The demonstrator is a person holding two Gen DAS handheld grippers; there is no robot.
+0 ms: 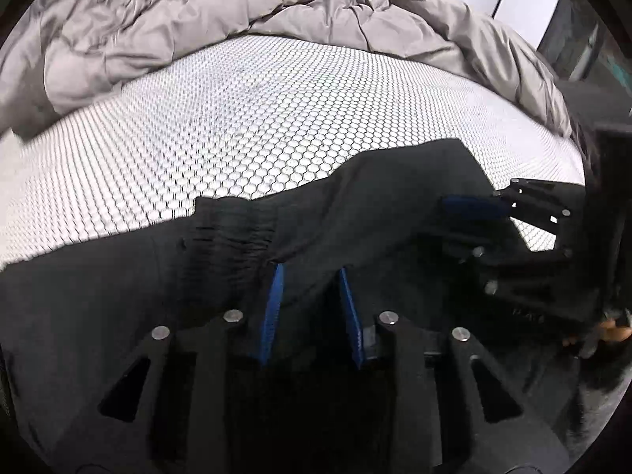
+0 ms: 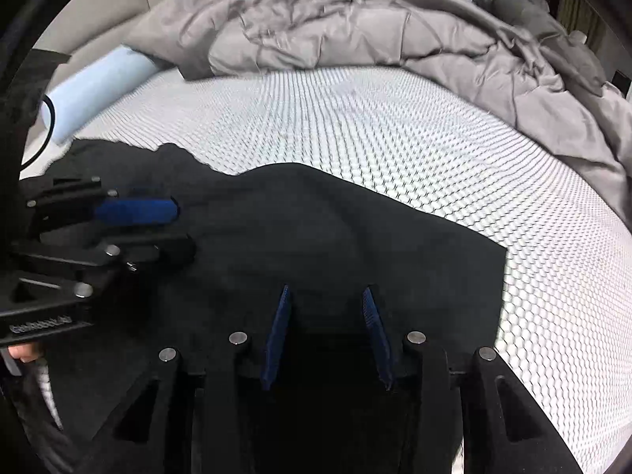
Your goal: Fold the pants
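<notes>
Black pants [image 1: 355,213] lie on a white honeycomb-patterned mattress [image 1: 237,118], with the elastic waistband [image 1: 229,229] bunched to the left. My left gripper [image 1: 310,272] hovers low over the pants just right of the waistband, its blue pads apart and nothing between them. My right gripper [image 2: 328,292] is also open over the black cloth [image 2: 316,221]. Each gripper shows in the other's view: the right one [image 1: 474,225] at the right edge, the left one [image 2: 166,229] at the left edge, both over the pants.
A rumpled grey duvet [image 1: 197,19] is piled along the far side of the mattress [image 2: 395,126] and down the right [image 2: 572,98]. A pale blue roll [image 2: 91,94] lies at the far left. A dark doorway [image 1: 584,39] is at the far right.
</notes>
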